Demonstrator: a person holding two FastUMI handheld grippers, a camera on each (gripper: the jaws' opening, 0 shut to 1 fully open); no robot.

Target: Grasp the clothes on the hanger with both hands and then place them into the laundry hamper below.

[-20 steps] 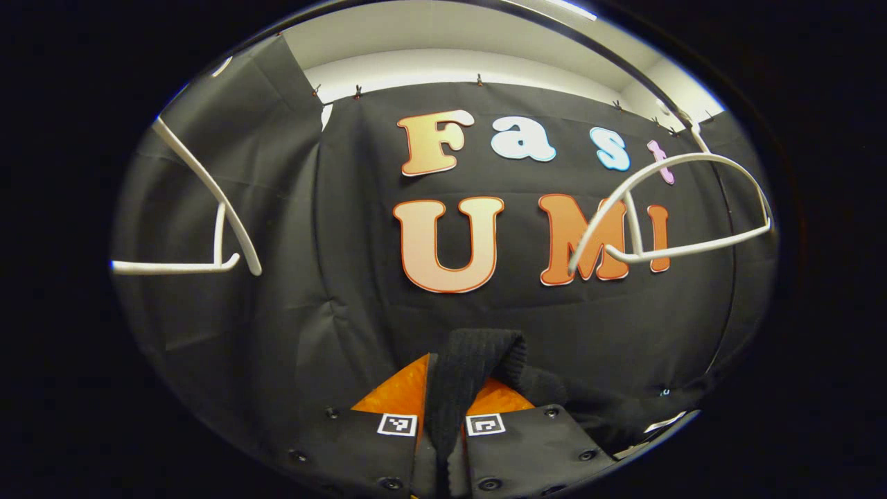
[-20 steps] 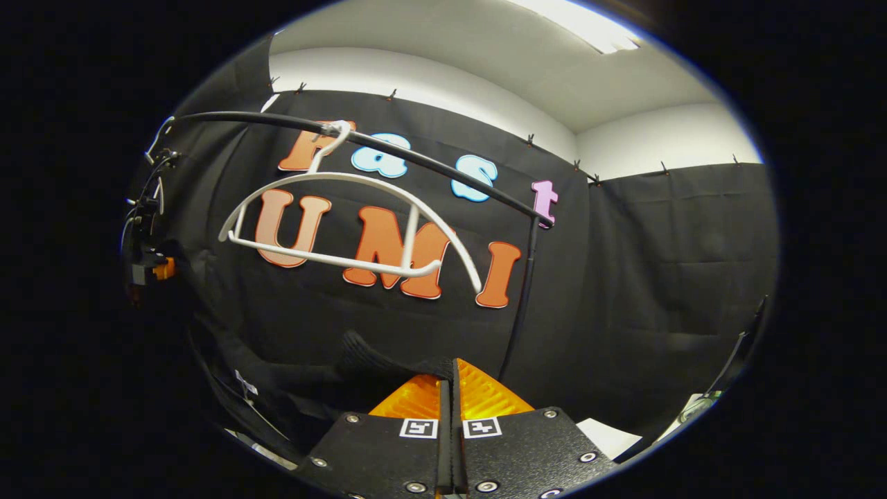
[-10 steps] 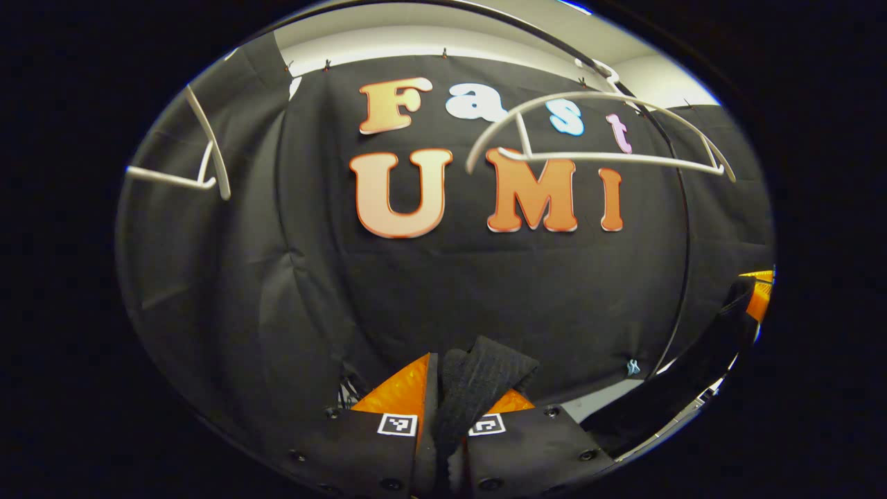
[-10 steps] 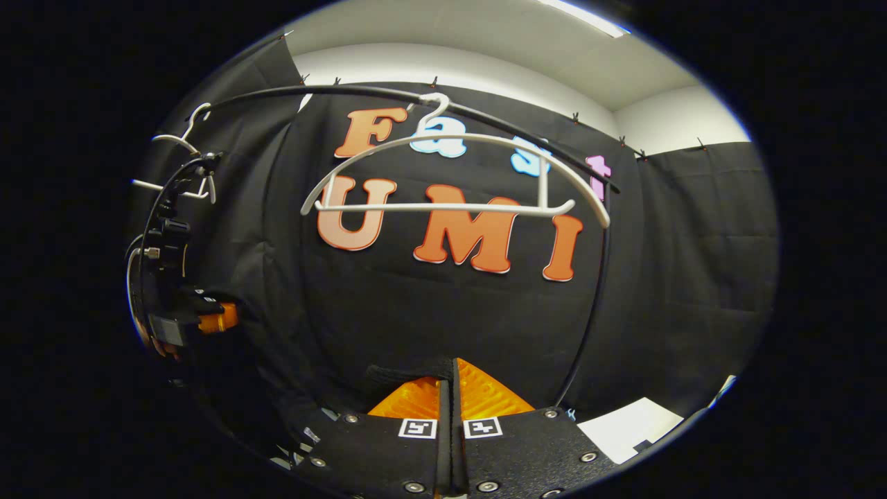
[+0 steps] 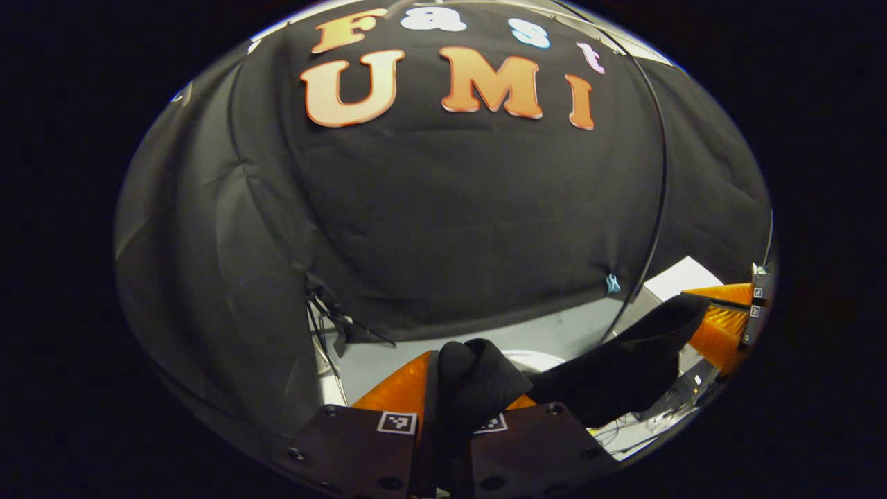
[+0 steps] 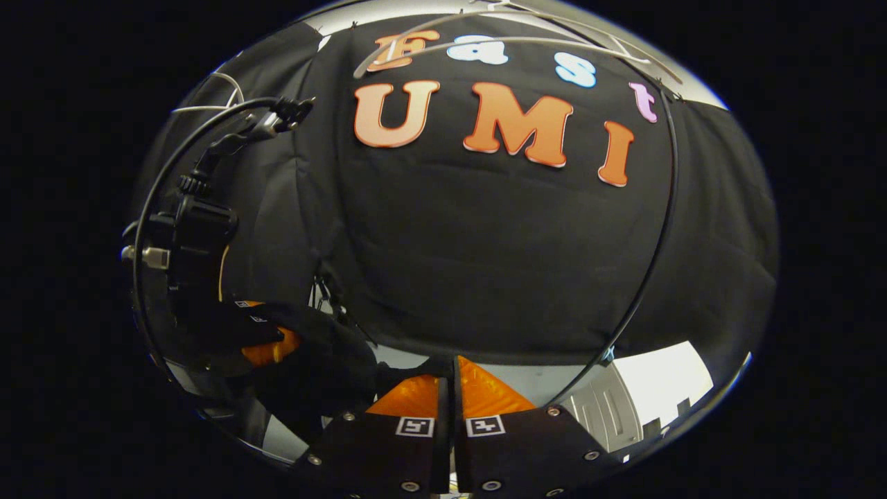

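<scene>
The black ribbed-knit garment (image 5: pixel 485 378) has come off the white plastic hanger (image 6: pixel 513 41) and hangs between both grippers, lower than a second ago. The left gripper (image 5: pixel 454 388) pinches a bunched fold; the right gripper (image 6: pixel 450 388) is pressed together on its edge. The hamper lies further below.
</scene>
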